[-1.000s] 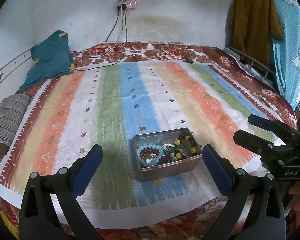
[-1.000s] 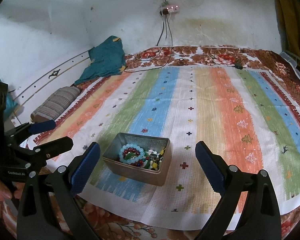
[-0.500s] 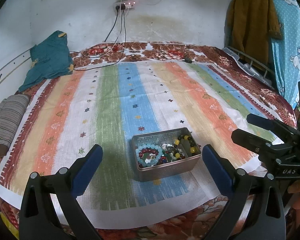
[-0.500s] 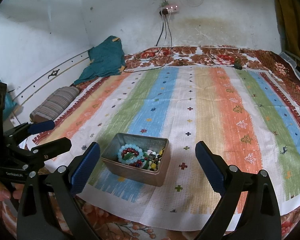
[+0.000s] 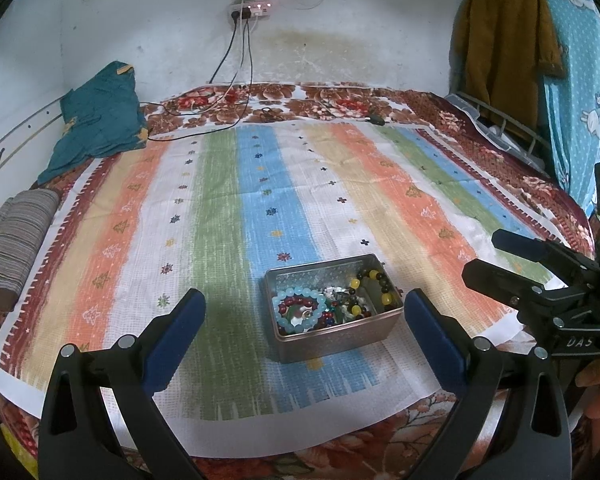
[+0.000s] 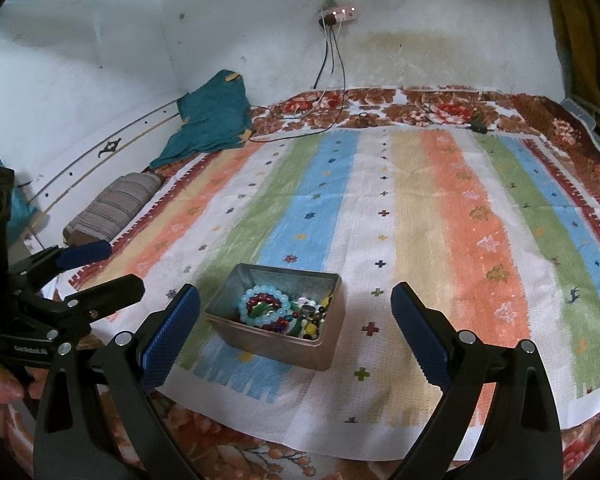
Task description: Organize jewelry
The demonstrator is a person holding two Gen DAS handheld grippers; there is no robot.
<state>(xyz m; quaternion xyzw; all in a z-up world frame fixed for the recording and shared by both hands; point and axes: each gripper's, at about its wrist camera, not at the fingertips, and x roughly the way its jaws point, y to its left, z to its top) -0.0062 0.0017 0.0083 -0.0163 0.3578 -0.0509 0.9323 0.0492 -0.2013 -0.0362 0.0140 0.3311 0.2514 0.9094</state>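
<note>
Our left claw [image 5: 304,328] is spread wide and holds nothing; in the left view its blue pads sit on each side of the tin box [image 5: 334,336]; the box rests on the striped cloth [image 5: 220,208] on the bed, near its front edge; inside we see a pale blue bead bracelet [image 5: 298,310] and a yellow and dark bead string [image 5: 374,288]; our right claw [image 5: 512,256] shows at the right, also spread. In the right view our right claw [image 6: 296,320] is spread wide and empty; the tin box [image 6: 276,344] sits between its pads, a bit left; the pale blue bracelet [image 6: 265,305] lies in it; our left claw [image 6: 100,270] is at the left, spread.
</note>
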